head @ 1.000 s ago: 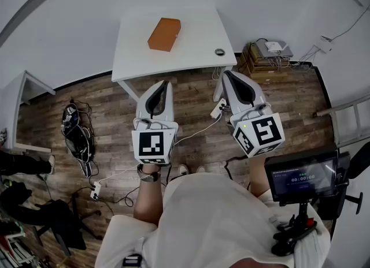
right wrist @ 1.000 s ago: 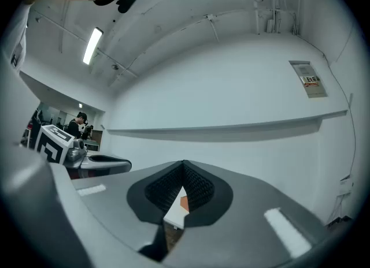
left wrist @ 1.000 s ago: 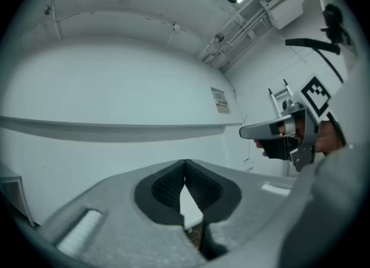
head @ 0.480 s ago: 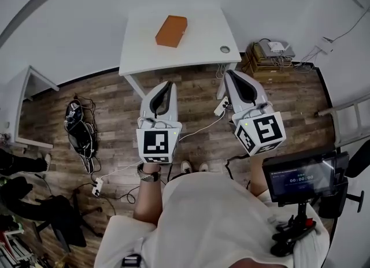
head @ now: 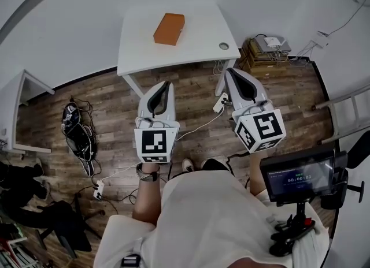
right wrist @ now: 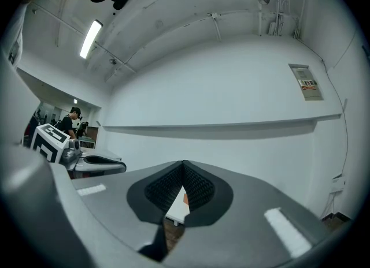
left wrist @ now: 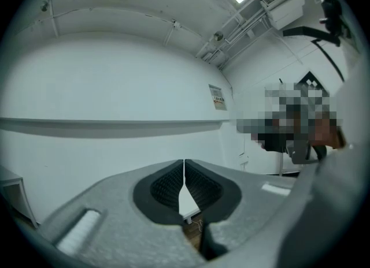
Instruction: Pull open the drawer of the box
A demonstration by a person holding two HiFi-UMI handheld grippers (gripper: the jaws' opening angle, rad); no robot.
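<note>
A wood-plank floor [head: 191, 111] fills the middle of the head view, and at its far side a white table [head: 196, 44] stands against the white wall. The person holds the left gripper [head: 163, 85] and the right gripper [head: 229, 73] side by side over the floor, near of the table's front edge and well apart from it, each with its jaws pressed together at the tips and nothing between them. The orange box [head: 169, 28] lies on the far middle of the tabletop, left of a small round grommet [head: 224, 45], untouched by either gripper.
</note>
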